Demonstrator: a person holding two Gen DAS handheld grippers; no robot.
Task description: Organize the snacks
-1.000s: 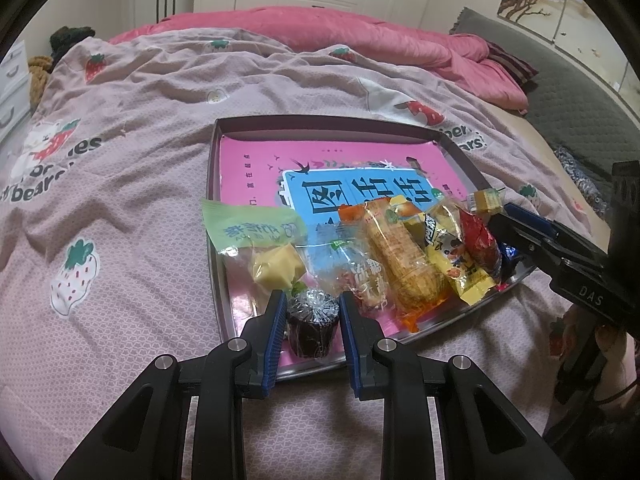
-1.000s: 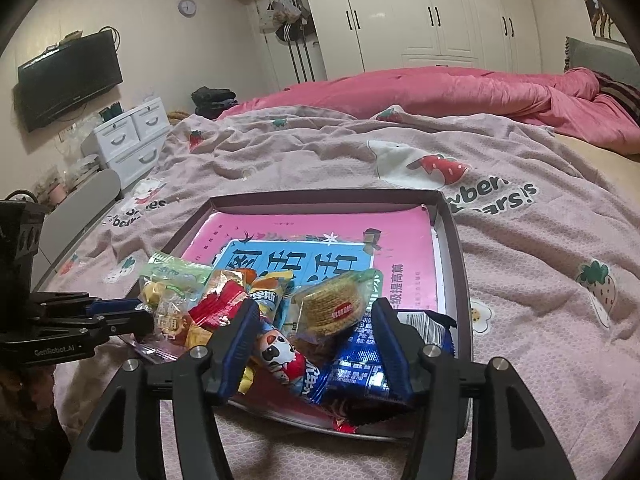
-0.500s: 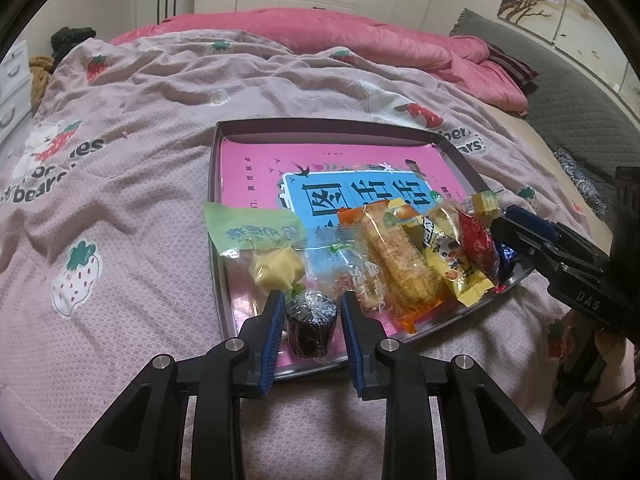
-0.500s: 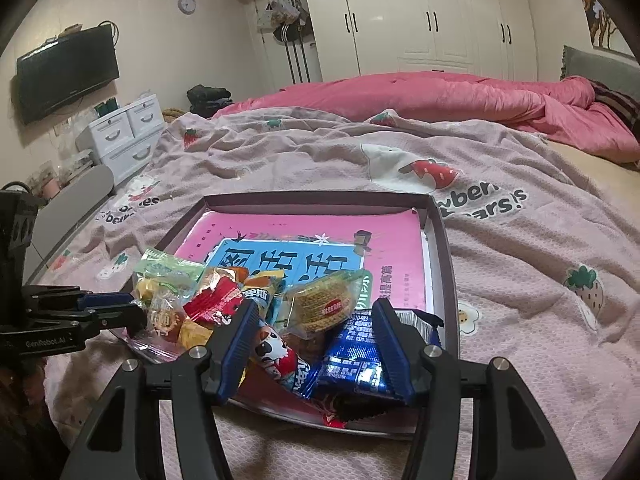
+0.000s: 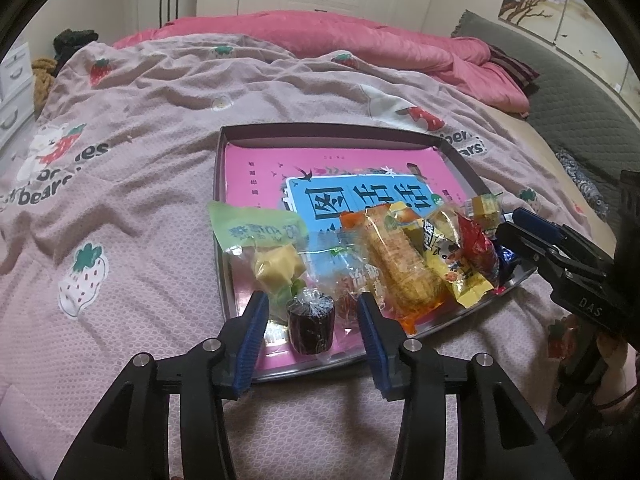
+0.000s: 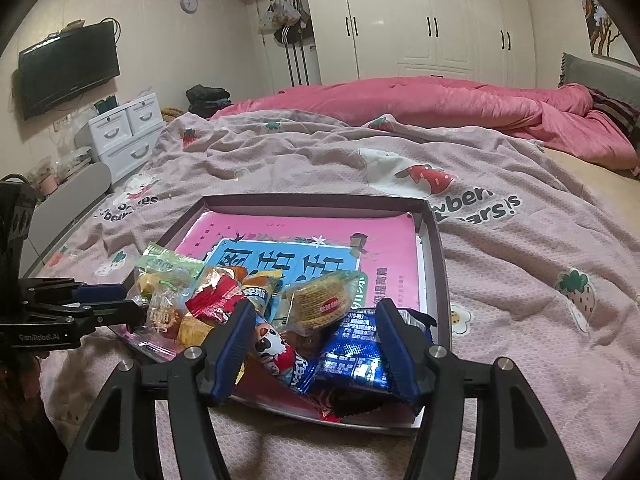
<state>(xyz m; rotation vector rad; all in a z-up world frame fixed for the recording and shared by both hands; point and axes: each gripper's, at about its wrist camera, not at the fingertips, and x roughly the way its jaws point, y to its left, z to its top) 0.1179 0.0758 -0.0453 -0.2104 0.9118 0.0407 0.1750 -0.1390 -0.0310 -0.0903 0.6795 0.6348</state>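
Snacks [image 5: 392, 264] in tray [image 5: 218, 216] — left claw [image 5: 312, 320] angled down, opening around dark candy [image 5: 310, 326]

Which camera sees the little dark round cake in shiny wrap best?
The left wrist view. The dark round cake sits whole between the left gripper, whose jaws are opening clear of it, at the tray's near edge. In the right wrist view, other snacks hide it.

Dim warm indoor light; glare on wardrobe doors [image 6: 420, 20]; heavy fisheye bending, dark vignette corners.
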